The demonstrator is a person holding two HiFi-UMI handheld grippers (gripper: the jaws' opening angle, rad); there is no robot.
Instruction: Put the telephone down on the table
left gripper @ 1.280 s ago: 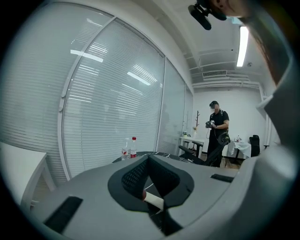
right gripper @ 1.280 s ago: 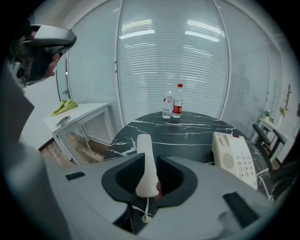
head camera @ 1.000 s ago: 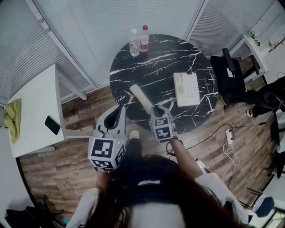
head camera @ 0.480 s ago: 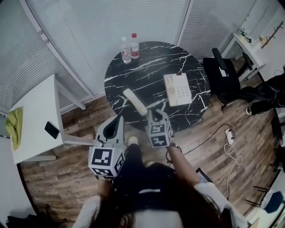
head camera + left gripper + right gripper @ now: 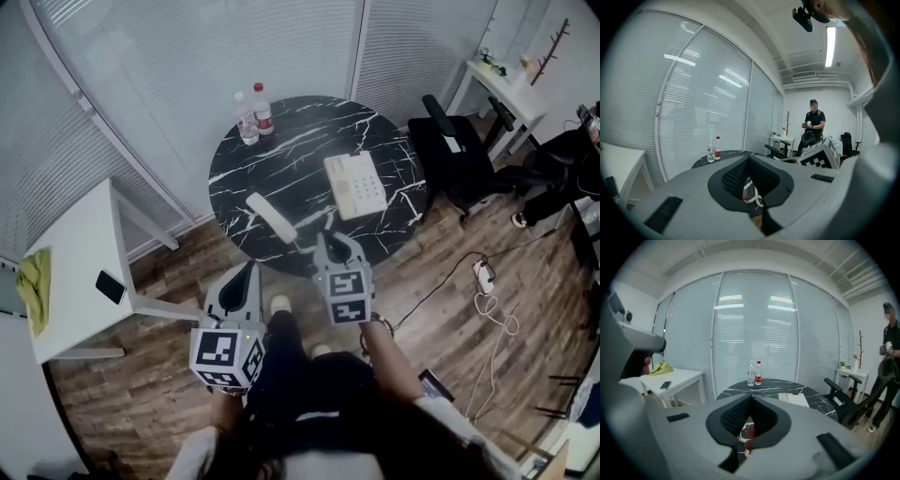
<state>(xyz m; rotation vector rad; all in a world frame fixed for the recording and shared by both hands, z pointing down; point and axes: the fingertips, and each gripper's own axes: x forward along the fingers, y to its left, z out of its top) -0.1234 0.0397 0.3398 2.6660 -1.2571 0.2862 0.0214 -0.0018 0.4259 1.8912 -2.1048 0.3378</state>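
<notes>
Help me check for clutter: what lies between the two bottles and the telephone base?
Nothing; the head view shows only bare table between the bottles and the telephone base.

Two bottles [image 5: 247, 120] stand together — a yellow cloth [image 5: 39, 291] and dark phone [image 5: 110, 287] lie on a white desk [image 5: 80, 244].

Gloss, matt and grain sitting side by side

The round table [image 5: 281, 155] is showing a glossy black marble-look top with white veins, while the telephone [image 5: 354, 185] and its handset [image 5: 270, 217] are looking like smooth cream plastic. The two bottles [image 5: 251, 114] are reading as clear plastic. The floor [image 5: 159, 384] is showing grained brown wood planks, the side table [image 5: 80, 244] is looking smooth matt white, and the yellow-green cloth [image 5: 37, 291] is looking soft and crumpled. The right gripper [image 5: 750, 401] is showing a matt grey plastic shell and black, finely textured pads [image 5: 733, 416].
</notes>
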